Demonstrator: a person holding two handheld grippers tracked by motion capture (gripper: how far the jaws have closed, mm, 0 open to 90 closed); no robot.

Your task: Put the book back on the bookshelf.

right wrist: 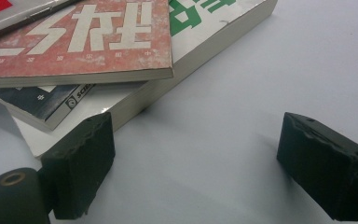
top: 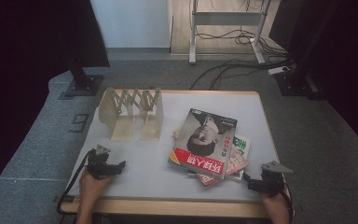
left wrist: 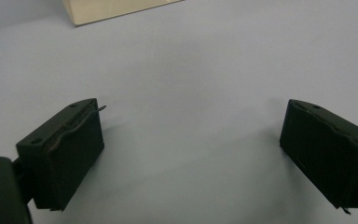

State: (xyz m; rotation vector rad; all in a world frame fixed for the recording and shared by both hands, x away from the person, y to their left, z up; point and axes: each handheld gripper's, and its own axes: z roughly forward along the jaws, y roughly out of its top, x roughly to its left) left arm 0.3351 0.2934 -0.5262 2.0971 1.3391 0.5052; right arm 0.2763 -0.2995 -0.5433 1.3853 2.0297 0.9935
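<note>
My two tongs, left (top: pixel 121 166) and right (top: pixel 246 179), rest spread and empty on the counter (top: pixel 144 158). Perhaps four stacked books (top: pixel 209 147) lie at my right tongs' eleven o'clock; one rack (top: pixel 130 112) beyond.

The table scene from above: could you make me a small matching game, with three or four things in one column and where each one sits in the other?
Things:
1. book rack
2. pile of books
3. left gripper
4. right gripper

Places:
A. near right corner of the table, jaws open, beside the books
B. far left part of the table
C. near left edge, jaws open over bare tabletop
D. right half, lying flat, portrait magazine on top

Pairs: 1-B, 2-D, 3-C, 4-A
</note>
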